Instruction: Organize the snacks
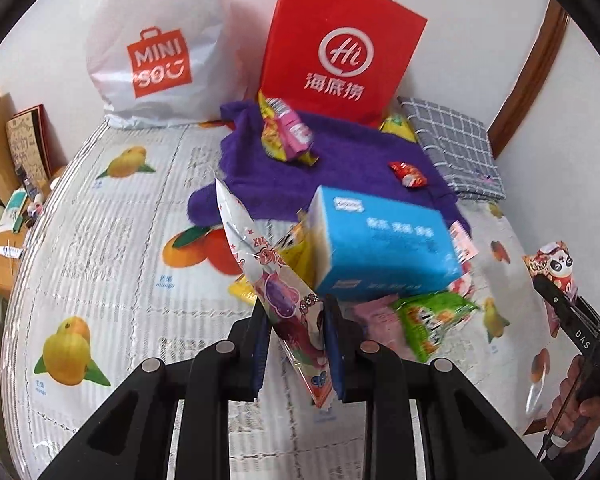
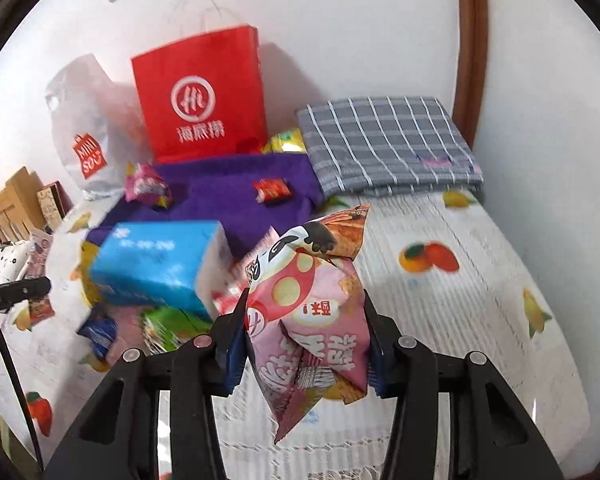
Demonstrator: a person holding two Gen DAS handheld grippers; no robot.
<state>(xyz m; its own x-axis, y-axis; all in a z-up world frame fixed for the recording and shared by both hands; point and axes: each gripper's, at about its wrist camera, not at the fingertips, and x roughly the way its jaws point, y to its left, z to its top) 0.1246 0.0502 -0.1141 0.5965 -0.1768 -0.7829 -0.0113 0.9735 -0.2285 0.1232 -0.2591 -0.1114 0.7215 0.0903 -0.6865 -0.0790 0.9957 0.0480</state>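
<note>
Over the bed's (image 1: pixel 112 248) near edge, left wrist view: left gripper (image 1: pixel 296 344) clamped on a white-purple snack pouch (image 1: pixel 276 292), blue box (image 1: pixel 384 248) beyond. Right wrist view: right gripper (image 2: pixel 306 344) closed around a pink snack bag (image 2: pixel 312 320), lifted off the bed; red paper bag (image 2: pixel 204 96) at the far edge.

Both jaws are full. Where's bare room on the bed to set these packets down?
Bare fruit-print sheet left of the blue box, below the white Miniso bag; also right, below the grey checked cloth. Crowded around the box.
</note>
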